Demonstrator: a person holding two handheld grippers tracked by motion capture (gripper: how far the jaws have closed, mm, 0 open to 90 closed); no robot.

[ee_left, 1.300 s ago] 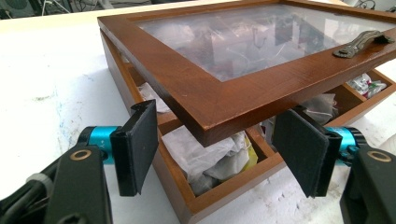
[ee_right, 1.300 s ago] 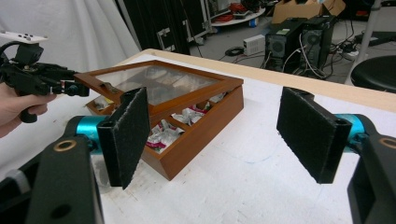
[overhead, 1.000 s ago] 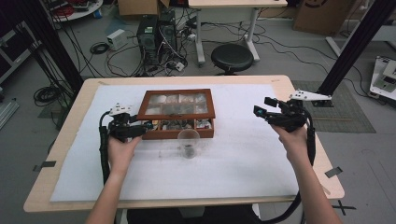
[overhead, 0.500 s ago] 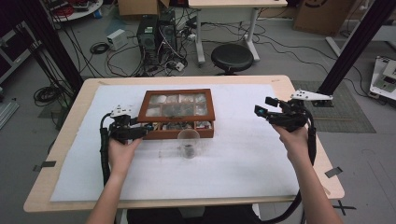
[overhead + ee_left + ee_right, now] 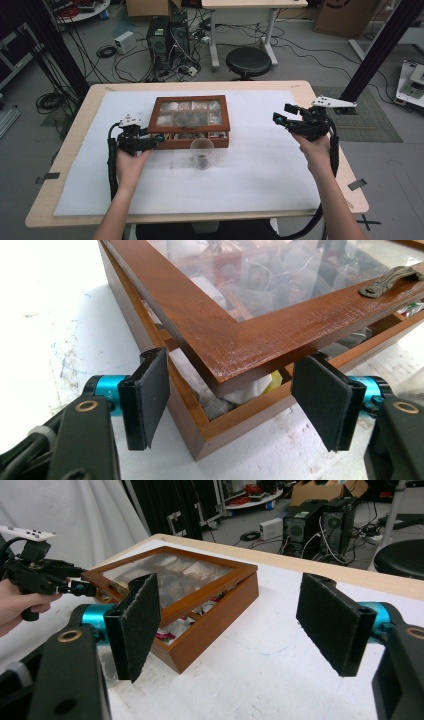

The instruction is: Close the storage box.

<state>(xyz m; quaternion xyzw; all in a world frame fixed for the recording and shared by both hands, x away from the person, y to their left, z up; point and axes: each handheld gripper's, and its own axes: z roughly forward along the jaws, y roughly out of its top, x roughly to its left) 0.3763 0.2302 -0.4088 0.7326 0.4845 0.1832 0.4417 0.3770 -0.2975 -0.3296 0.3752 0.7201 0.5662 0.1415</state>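
- A wooden box (image 5: 190, 121) with a glass lid sits on a white sheet covering the table (image 5: 320, 95), a little toward 12 o'clock from the table's centre.
- In the left gripper view, the lid (image 5: 210, 335) is raised slightly off the base at its near corner, showing packets in the gap.
- The left gripper (image 5: 150, 143) is at the box's 8 o'clock corner. Its jaws are spread apart on either side of that lid corner, not touching the wood.
- The right gripper (image 5: 281, 119) hovers at the box's 3 o'clock, well apart from it, jaws spread wide and holding nothing.
- A clear plastic cup (image 5: 201, 152) stands just beside the box's front edge, at 6 o'clock, with something dark at its bottom.
- The step in hand appears to be opening the lid. To do it well, catch the lid's underside or edge with one jaw and lift smoothly about the hinge.
- Keeping the lift slow should stop the base from sliding into the cup; the free gripper could steady the base.
- A small metal handle (image 5: 392, 279) on the lid's front rail may give a surer purchase than the bare corner.
- Hard to make out: what the compartments contain, beyond pale wrapped packets behind reflective glass.
- The hinge side is not visible, and the cup's contents cannot be identified.
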